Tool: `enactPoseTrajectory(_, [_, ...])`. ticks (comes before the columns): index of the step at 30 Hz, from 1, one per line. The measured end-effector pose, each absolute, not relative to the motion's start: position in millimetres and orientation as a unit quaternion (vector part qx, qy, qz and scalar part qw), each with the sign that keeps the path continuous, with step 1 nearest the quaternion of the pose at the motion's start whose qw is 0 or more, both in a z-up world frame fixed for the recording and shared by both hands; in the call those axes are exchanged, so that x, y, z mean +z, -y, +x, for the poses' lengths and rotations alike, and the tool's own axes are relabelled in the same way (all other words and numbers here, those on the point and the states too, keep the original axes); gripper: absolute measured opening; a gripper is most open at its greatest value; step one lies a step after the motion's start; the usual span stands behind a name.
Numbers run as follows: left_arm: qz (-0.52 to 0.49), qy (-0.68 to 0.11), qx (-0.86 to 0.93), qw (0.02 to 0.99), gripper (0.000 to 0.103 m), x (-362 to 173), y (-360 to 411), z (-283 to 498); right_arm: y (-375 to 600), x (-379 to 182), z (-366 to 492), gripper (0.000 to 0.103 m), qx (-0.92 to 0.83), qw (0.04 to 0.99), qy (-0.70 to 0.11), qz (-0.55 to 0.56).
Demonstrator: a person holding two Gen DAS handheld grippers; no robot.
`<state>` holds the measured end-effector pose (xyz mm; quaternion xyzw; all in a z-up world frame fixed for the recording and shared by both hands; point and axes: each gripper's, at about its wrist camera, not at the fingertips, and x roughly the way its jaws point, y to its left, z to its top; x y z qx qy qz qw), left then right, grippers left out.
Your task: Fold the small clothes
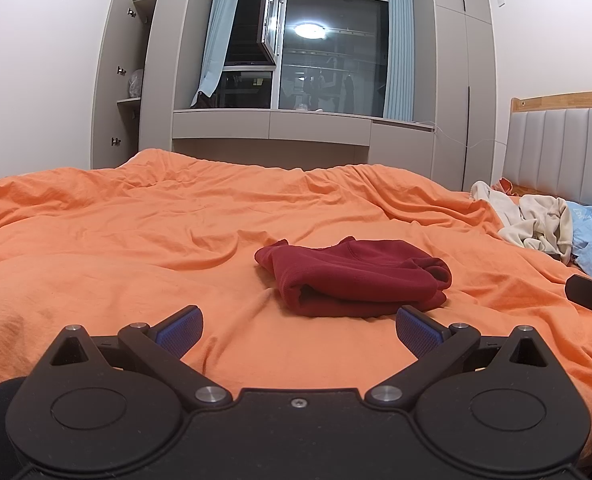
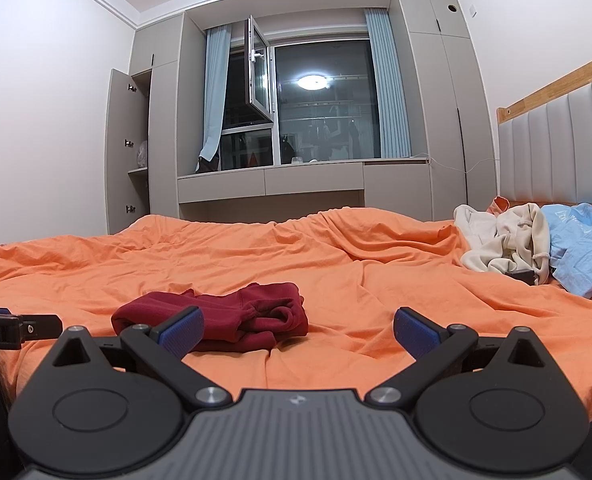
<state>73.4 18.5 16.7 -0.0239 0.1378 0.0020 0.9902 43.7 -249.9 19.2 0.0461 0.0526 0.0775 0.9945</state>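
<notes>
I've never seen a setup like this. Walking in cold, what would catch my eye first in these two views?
Probably the bright orange bedsheet that fills the middle of both views, with a folded dark red garment lying on it just ahead of the open left gripper. Off to the right near the headboard sits a heap of cream clothing beside a light blue garment, beyond the open right gripper.

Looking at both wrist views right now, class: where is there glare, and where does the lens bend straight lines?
Left wrist view: the ceiling light glares as a reflection in the dark window, and the wardrobe edges bow; black vignette at the corners. Right wrist view: same reflection in the window, the headboard rail slants and curves. The red garment is evenly lit and sharp in both.
</notes>
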Motion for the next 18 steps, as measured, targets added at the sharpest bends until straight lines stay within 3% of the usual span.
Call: enactPoseTrajectory(18, [-0.024,-0.138,0.002,0.990,0.102,17.4,-18.4,73.4,249.7,18.3,43.6,0.103,0.077,0.995,-0.054,0.046])
